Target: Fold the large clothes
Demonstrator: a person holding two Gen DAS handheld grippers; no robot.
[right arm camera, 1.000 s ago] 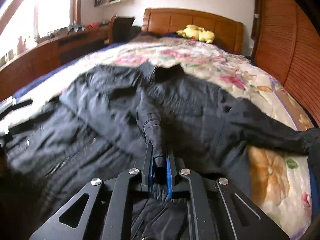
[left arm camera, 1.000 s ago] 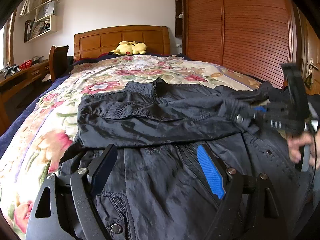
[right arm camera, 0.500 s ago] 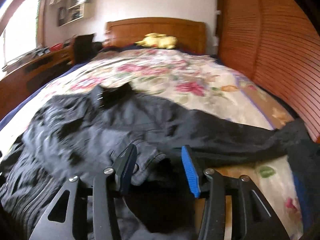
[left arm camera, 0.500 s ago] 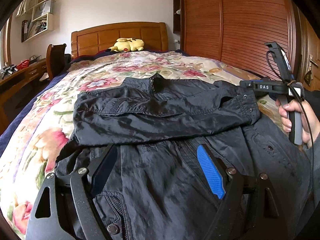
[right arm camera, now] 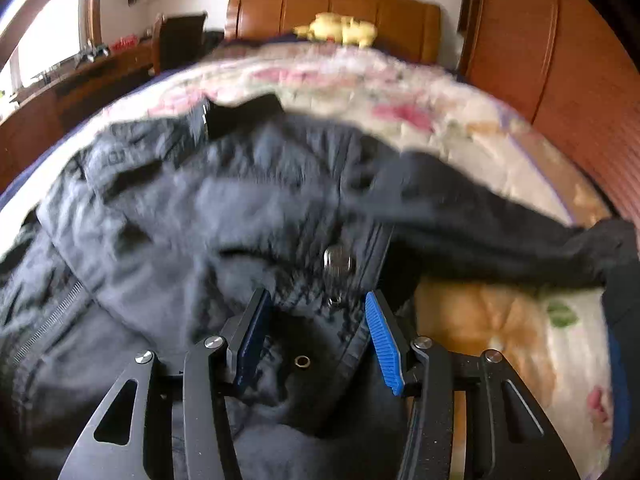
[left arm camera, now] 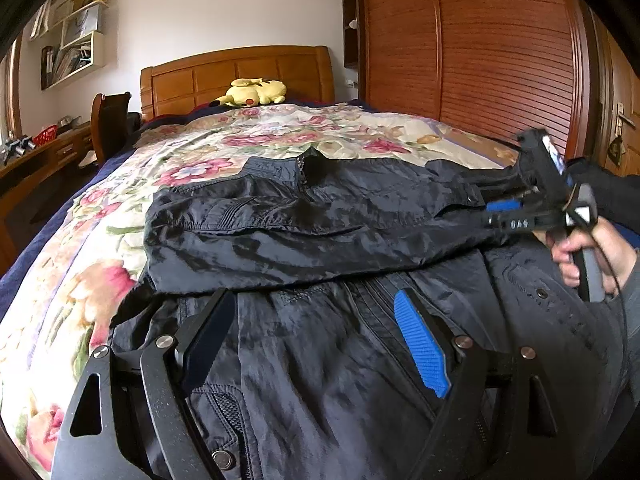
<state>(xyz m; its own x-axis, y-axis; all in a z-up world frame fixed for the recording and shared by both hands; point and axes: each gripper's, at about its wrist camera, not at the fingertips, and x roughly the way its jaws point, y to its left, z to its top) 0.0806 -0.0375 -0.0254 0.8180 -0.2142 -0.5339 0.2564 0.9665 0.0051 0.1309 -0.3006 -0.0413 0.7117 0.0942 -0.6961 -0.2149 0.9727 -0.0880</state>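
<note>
Black jacket (left arm camera: 320, 240): lying spread across the floral bedspread (left arm camera: 100, 280), collar toward the wooden headboard (left arm camera: 240, 76), one sleeve folded flat across the chest, the other sleeve (right arm camera: 500, 232) trailing off toward the wardrobe side.

Left gripper (left arm camera: 316, 344): hovering over the jacket's lower front, jaws standing wide apart, nothing between the pads.

Right gripper (right arm camera: 316, 332): hanging low over the jacket's edge near a metal snap (right arm camera: 338, 258), jaws having just been opening; they are now parted, fabric lying beneath and between them but the pads not pressing on it. A hand (left arm camera: 592, 256) is holding its handle at the right of the left-wrist view.

Yellow plush toy (left arm camera: 252, 92): resting by the headboard.

Wooden wardrobe (left arm camera: 480, 60): standing alongside the bed.
</note>
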